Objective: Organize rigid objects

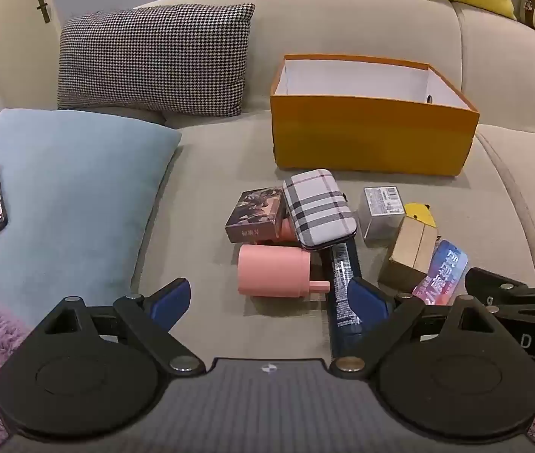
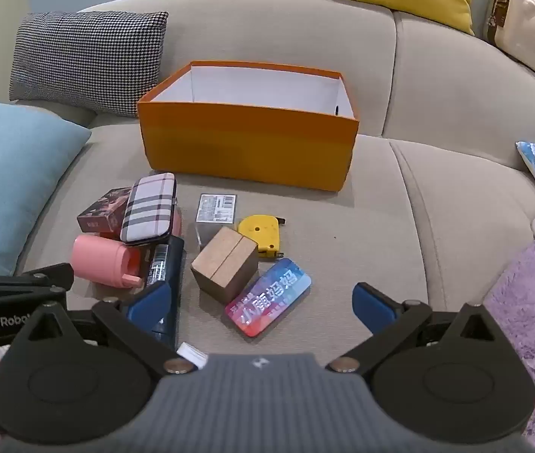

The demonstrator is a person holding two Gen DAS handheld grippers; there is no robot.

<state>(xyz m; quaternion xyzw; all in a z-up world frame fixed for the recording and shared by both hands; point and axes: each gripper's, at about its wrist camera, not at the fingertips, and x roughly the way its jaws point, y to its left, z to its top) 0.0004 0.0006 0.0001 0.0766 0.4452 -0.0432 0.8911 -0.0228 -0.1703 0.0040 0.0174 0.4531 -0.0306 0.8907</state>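
While the left gripper (image 1: 271, 298) and right gripper (image 2: 261, 302) hovered with fingers spread wide and empty, the orange box (image 2: 248, 143) stood open on the sofa (image 2: 437, 196). Just before it lay the clutter: plaid case (image 2: 149, 207), pink bottle (image 2: 101, 264), brown box (image 2: 225, 262), yellow tape measure (image 2: 259, 234).

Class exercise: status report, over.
Left gripper, right gripper open, empty. Orange box empty; items piled on sofa. Path clear.

1. A beige sofa (image 2: 380, 196) carries everything.
2. An open orange box (image 2: 248, 147) stands on the seat near the backrest.
3. Toward the seat's front edge lie a pink bottle (image 2: 105, 262), a cardboard box (image 2: 224, 264), a yellow tape measure (image 2: 261, 232) and a colourful packet (image 2: 267, 298).
4. A blue cushion (image 2: 10, 173) sits at the seat's left end.
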